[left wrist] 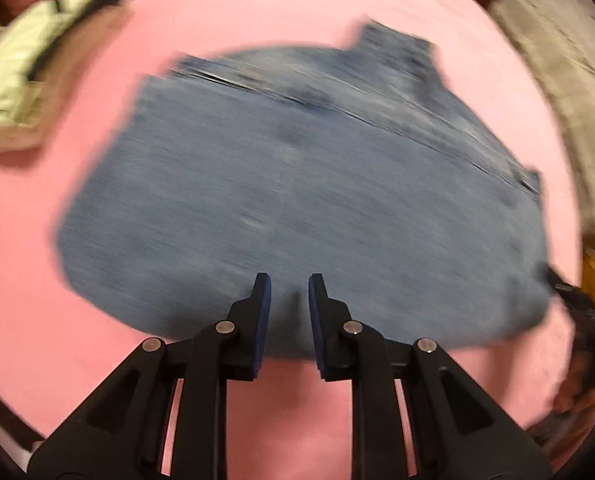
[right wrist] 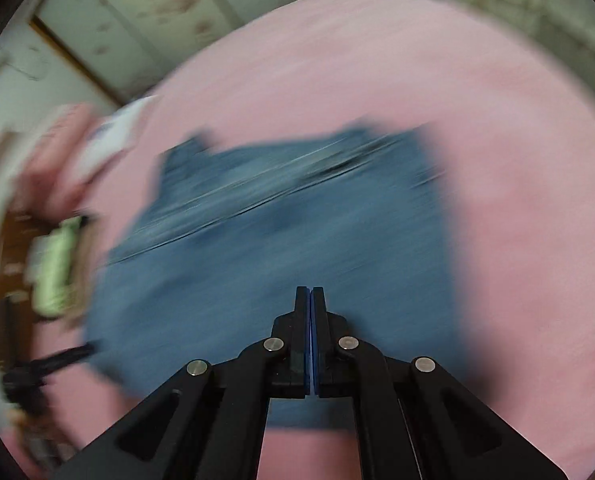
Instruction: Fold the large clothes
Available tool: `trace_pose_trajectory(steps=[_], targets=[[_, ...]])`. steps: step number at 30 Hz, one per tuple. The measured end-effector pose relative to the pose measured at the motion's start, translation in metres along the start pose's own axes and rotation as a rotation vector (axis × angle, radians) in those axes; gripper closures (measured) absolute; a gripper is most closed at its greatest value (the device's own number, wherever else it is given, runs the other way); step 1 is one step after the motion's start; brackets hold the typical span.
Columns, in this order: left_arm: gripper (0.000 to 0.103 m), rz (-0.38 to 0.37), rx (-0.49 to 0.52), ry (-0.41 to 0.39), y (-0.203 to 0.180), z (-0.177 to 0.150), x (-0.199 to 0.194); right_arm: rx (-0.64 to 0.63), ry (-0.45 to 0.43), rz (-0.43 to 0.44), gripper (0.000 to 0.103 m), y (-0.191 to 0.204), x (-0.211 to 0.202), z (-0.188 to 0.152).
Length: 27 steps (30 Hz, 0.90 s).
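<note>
One pair of folded denim jeans (left wrist: 297, 200) was observed lying flat on the pink bed sheet (left wrist: 257, 8), roughly central in both wrist views; both views were smeared by motion blur. A seam or waistband edge was seen along the far side of the denim, with a small flap projecting at the far right in the left wrist view. The garment appeared doubled into a compact, roughly rectangular block, so the fold was judged largely done.

The left gripper (left wrist: 289, 292) was held above the near edge of the jeans, its jaws slightly parted with nothing between them; denim was seen only behind the gap. The right gripper (right wrist: 310, 300) was likewise over the near part of the jeans (right wrist: 281, 240), its jaws clenched together on nothing. Both grippers were pointed steeply downward, which was taken as suited to pressing or releasing cloth on a flat surface, not carrying it.

One pile of other clothes (left wrist: 21, 76), pale green over tan with a dark item, was noted at the far left on the sheet, well apart from the jeans; it was judged to be a stack set aside. Pieces in it could not be counted.

Count: grippers, two; jeans, one; pile, one.
</note>
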<state>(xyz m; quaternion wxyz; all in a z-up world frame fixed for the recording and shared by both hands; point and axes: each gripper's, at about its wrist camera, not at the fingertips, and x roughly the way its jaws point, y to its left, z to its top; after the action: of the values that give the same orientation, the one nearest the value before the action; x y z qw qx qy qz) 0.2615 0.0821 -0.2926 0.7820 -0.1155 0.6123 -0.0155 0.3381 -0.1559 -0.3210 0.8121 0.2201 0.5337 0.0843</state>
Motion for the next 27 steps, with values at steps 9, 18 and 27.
trace_pose_trajectory(steps=[9, 18, 27], targets=[[0.099, 0.084, 0.095, 0.061, -0.038, -0.009, 0.046, 0.06, 0.245, 0.127, 0.101, 0.089, 0.105, -0.06], [0.099, 0.403, 0.037, -0.023, 0.078, 0.002, 0.024, 0.124, 0.046, -0.31, 0.103, -0.018, 0.026, -0.033], [0.099, 0.115, 0.009, -0.051, 0.065, -0.005, -0.012, -0.02, 0.04, -0.195, 0.103, -0.007, -0.009, -0.029]])
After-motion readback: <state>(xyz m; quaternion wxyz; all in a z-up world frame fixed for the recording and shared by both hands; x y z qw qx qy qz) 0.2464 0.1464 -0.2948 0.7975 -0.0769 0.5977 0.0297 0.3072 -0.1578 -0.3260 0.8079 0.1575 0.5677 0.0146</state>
